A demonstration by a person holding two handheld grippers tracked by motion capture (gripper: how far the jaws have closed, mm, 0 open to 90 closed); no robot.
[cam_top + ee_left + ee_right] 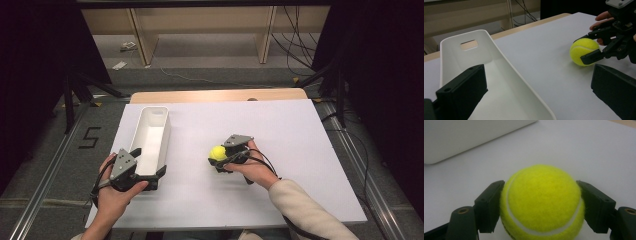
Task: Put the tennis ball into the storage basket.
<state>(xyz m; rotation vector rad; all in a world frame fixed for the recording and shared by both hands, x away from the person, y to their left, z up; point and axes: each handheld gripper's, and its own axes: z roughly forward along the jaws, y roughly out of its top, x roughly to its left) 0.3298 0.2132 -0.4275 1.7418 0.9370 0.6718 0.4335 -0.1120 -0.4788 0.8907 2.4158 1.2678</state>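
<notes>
A white worktop (pixel 300 150) is seen from above, laid over a wooden table whose far edge shows beyond it. On the worktop's left part a long white bin (pixel 150 137) is set lengthwise, its open top facing up; in the left gripper view a handle slot is seen cut into its far end wall.

The near end of the bin is met by the left tool (pixel 147 167), which is held in the person's left hand (pixel 112 195). In the left gripper view its jaws are seen standing wide apart, one inside the bin near the wall and the other outside over the worktop, so that the bin's near right wall lies between them. Whether the wall is touched by either jaw cannot be told, and no pressing on it is seen.

To the right of the bin, and well apart from it, the right tool (pixel 216 161) is held in the person's right hand (pixel 255 170). Its jaws are clamped on a yellow-green tennis ball (pixel 541 202), one pad pressed against each side. The ball is found near the middle of the worktop, at its surface, with a white seam curving across it.
</notes>
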